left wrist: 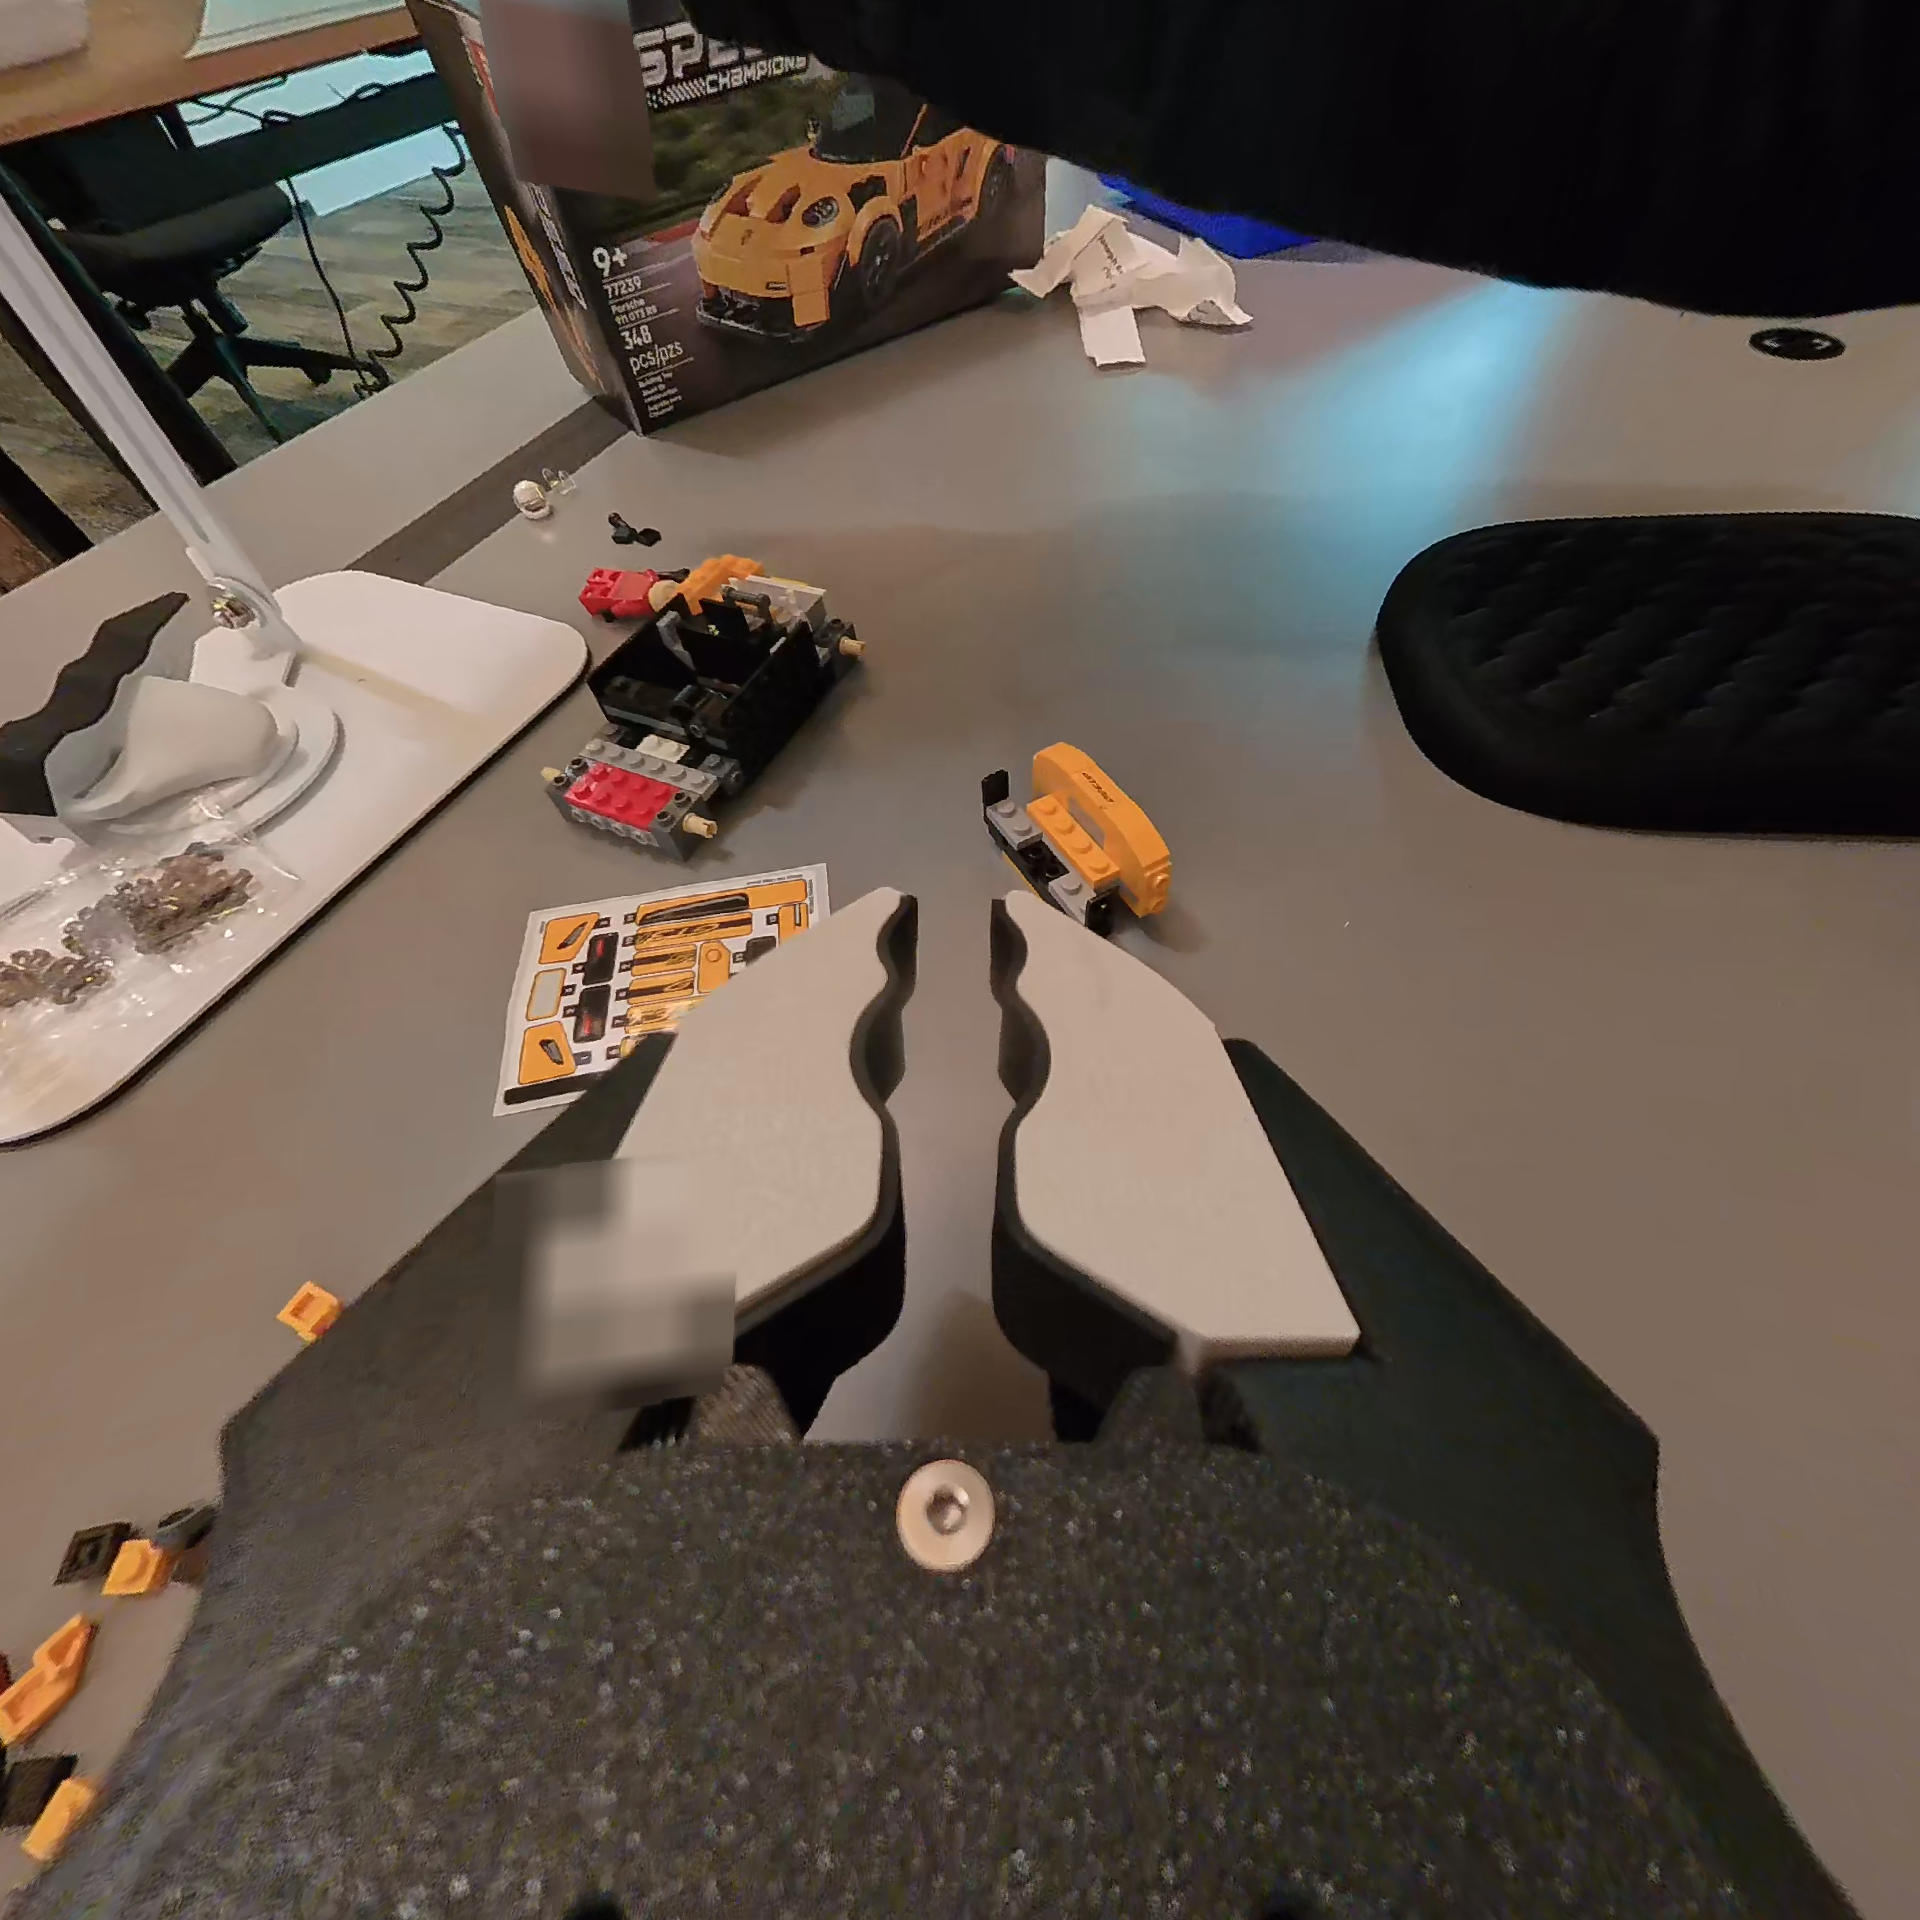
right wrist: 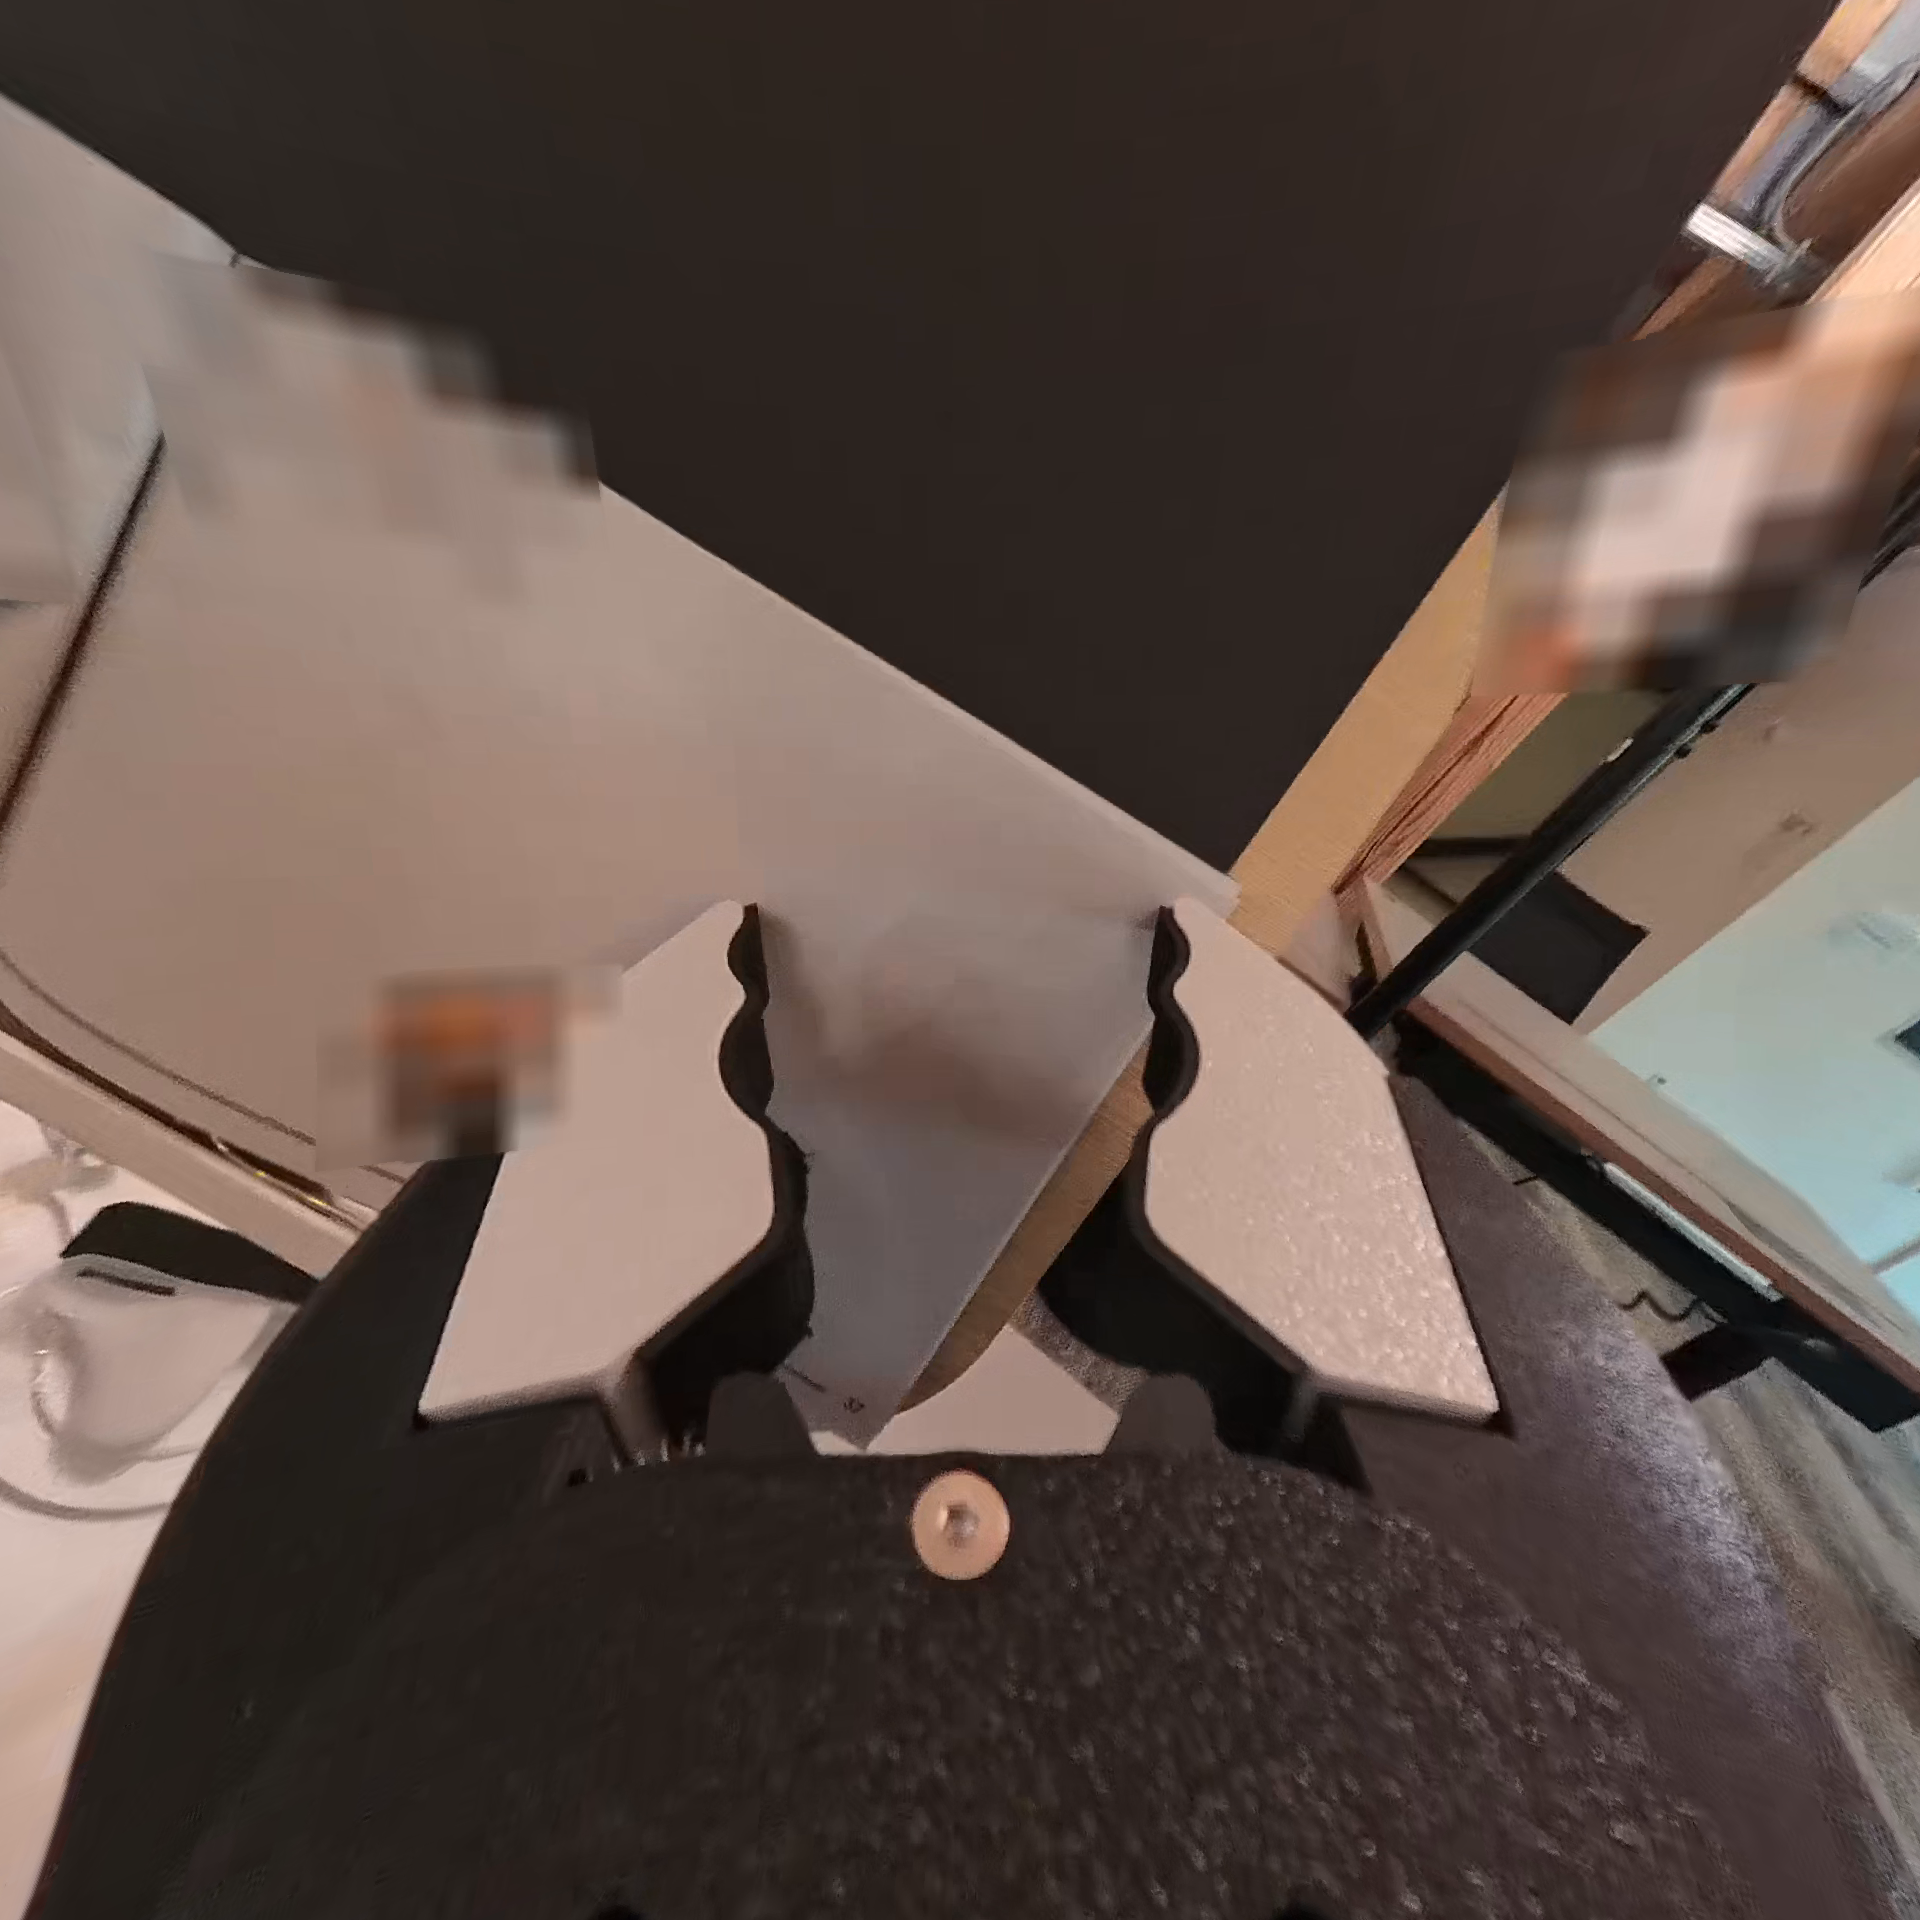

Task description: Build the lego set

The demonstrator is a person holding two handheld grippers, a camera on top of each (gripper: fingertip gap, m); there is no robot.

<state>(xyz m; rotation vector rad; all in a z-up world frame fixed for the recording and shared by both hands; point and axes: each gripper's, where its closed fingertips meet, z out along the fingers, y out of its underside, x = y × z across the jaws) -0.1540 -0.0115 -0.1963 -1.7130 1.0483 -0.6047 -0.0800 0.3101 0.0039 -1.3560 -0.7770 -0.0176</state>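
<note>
In the left wrist view my left gripper (left wrist: 954, 920) hangs over the grey table (left wrist: 1299, 1039) with only a narrow gap between its jaws and nothing in it. An orange and grey Lego sub-assembly (left wrist: 1091, 842) lies just beyond its right fingertip. The black car chassis (left wrist: 717, 686) with red bricks lies farther off to the left. A sticker sheet (left wrist: 623, 987) lies partly under the left finger. My right gripper (right wrist: 956, 920) is open. A white paper sheet (right wrist: 914, 1174) runs between its fingers; I cannot tell if it touches them.
The Lego box (left wrist: 790, 239) stands at the back, with crumpled paper (left wrist: 1132, 275) beside it. A white board (left wrist: 416, 665) at the left bears a lamp foot and parts bags (left wrist: 156, 914); another gripper's fingers (left wrist: 114, 717) show there. Loose orange pieces (left wrist: 62, 1662) lie near left. A black mesh pad (left wrist: 1683, 665) lies at the right. My hands' fingertips stand some 40 cm from each other.
</note>
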